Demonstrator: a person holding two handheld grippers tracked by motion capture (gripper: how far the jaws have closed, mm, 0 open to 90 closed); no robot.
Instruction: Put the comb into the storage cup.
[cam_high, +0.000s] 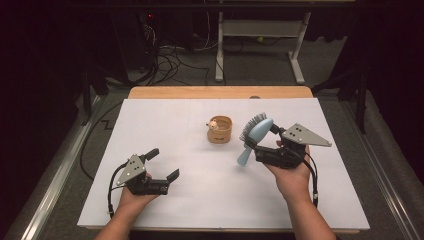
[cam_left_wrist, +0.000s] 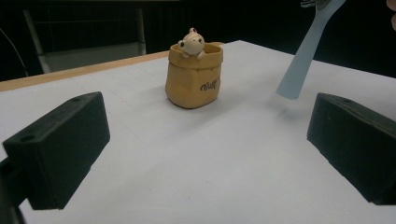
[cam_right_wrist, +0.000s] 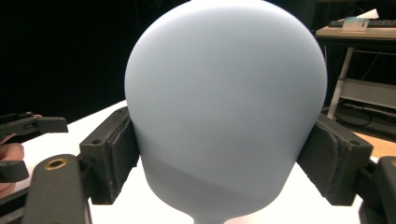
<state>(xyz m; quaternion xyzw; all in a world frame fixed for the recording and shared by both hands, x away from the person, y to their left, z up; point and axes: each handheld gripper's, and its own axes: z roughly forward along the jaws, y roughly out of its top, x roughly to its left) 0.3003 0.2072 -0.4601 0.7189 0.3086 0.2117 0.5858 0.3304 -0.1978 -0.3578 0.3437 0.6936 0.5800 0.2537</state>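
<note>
A: Status of left tongs (cam_high: 163, 164)?
B: Jaws wide apart, empty, near the counter's (cam_high: 150, 120) front-left corner.
A: Right tongs (cam_high: 263, 138)?
B: Clamped on the blue hairbrush (cam_high: 255, 137) head, held above the counter right of centre, beside the tan pot (cam_high: 220, 129).

The hairbrush (cam_right_wrist: 224, 107) showed a smooth, matt pale-blue plastic back, its bristles (cam_high: 251, 126) dark and wiry. The right gripper's (cam_high: 264, 145) fingers (cam_right_wrist: 112, 154) wore rough, foam-like black pads; the left gripper's (cam_high: 164, 164) fingers (cam_left_wrist: 60, 144) looked matt black plastic, faintly grainy. A grey plate (cam_high: 305, 135) seemed dull metal. The little pot (cam_left_wrist: 194, 77) looked like crinkled tan glazed ceramic. The bench (cam_high: 210, 190) carried matt white sheet, with a wood edge (cam_high: 220, 92).
</note>
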